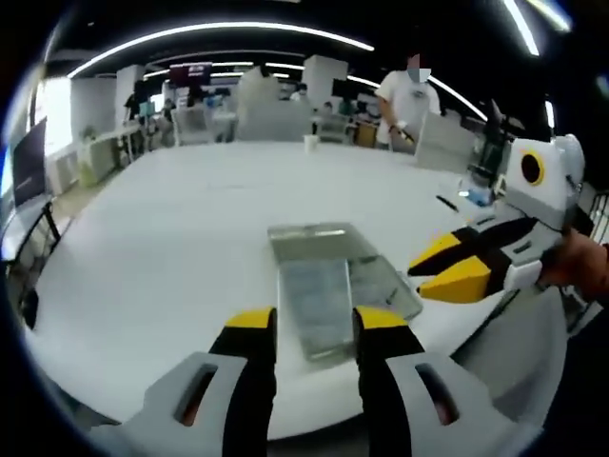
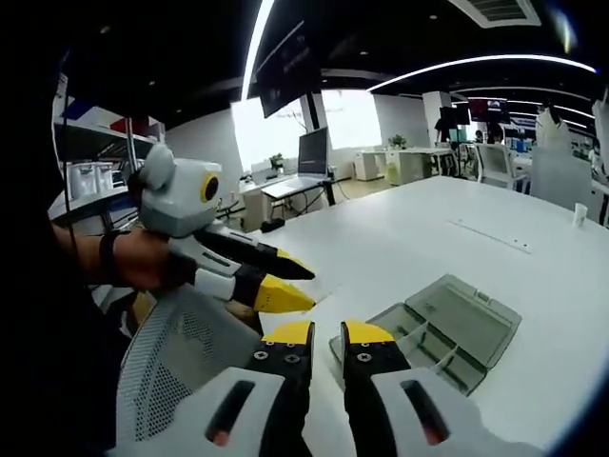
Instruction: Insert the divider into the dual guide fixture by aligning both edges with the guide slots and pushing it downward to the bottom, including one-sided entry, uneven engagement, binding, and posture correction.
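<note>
A clear grey plastic compartment box [image 1: 328, 286] lies on the white table [image 1: 171, 248], its lid folded out flat. In the right gripper view the box [image 2: 419, 345] lies just right of my jaws, with the lid [image 2: 471, 319] beyond it. I cannot make out a separate divider. My left gripper [image 1: 317, 324] hovers over the near end of the box, jaws wide apart and holding nothing. The right gripper [image 1: 419, 274] reaches in from the right beside the box. In its own view my right gripper [image 2: 328, 335] has a narrow gap and nothing in it. The left gripper [image 2: 303, 288] hangs at left, held by a hand.
A mesh chair back [image 2: 176, 371] stands under the left gripper at the table's edge. Another chair [image 1: 519, 352] is at the near right. A paper cup [image 1: 311, 143] and a person in a white shirt [image 1: 409, 95] are at the far side. Desks with a laptop [image 2: 309, 157] lie beyond.
</note>
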Demonstrator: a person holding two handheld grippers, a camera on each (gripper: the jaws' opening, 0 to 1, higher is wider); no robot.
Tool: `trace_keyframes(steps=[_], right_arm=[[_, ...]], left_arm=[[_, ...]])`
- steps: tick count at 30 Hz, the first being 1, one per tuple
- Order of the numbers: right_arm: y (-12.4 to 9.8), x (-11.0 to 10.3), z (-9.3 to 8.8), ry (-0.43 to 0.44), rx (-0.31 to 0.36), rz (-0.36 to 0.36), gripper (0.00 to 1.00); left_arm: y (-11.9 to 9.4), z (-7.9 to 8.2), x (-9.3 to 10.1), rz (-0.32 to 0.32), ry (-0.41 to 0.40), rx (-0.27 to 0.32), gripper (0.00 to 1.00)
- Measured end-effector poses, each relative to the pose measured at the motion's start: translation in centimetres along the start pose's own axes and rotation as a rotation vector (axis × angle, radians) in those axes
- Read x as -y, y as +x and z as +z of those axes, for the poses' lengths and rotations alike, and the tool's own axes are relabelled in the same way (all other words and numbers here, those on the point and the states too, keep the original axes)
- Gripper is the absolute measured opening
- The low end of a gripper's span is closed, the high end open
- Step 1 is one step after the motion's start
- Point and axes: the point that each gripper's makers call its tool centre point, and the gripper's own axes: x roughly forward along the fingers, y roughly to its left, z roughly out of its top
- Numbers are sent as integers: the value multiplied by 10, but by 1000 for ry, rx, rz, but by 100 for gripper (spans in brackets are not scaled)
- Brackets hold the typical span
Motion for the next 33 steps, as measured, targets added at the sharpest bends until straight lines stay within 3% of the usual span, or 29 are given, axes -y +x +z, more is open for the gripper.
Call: trace_keyframes(steps=[4,9,14,27,29,32,33], right_arm=[[-1,2,-4,-4,0,-13,7],[2,-4,-4,-11,14,-10,7],[6,-6,-3,-20,28,-13,7],[6,-3,-1,35,56,-36,6],[5,-2,-2,36,46,-37,5],[4,-2,-4,41,41,-36,5],[3,-3,-4,42,43,-35,5]], left_arm=[[1,12,0,-16,-118,59,30],[2,22,4,-33,-141,95,30],[4,31,10,-62,-214,131,30],[3,35,18,-115,-281,172,30],[5,27,11,-82,-220,134,30],[11,1,-5,-16,-143,6,30],[12,-1,-10,-5,-138,2,30]])
